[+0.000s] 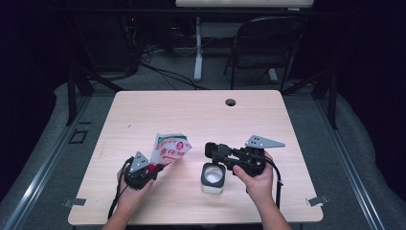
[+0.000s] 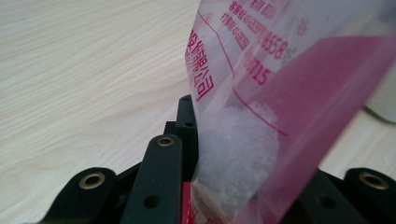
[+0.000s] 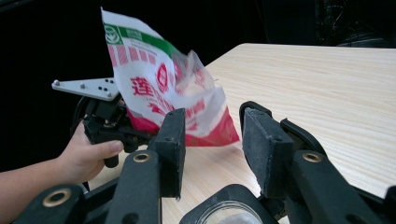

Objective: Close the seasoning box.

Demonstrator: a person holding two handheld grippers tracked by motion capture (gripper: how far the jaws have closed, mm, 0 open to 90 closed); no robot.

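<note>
Left gripper (image 1: 143, 175) jaws clamped on bag (image 1: 169, 149) bottom; bag's long axis tilts up, toward jar (image 1: 213, 177). Right gripper (image 1: 214, 152) jaws apart over jar, nothing between them.

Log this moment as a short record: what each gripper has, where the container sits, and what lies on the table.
left gripper: shut on the bag, held up off the table
bag: red, white and green plastic, printed; white grains inside, seen in the left gripper view
right gripper: jaws apart, nothing between them, above the jar
jar: clear, open top, white contents, standing on the table
bag and jar: apart
table: light wood, round hole near far edge
</note>
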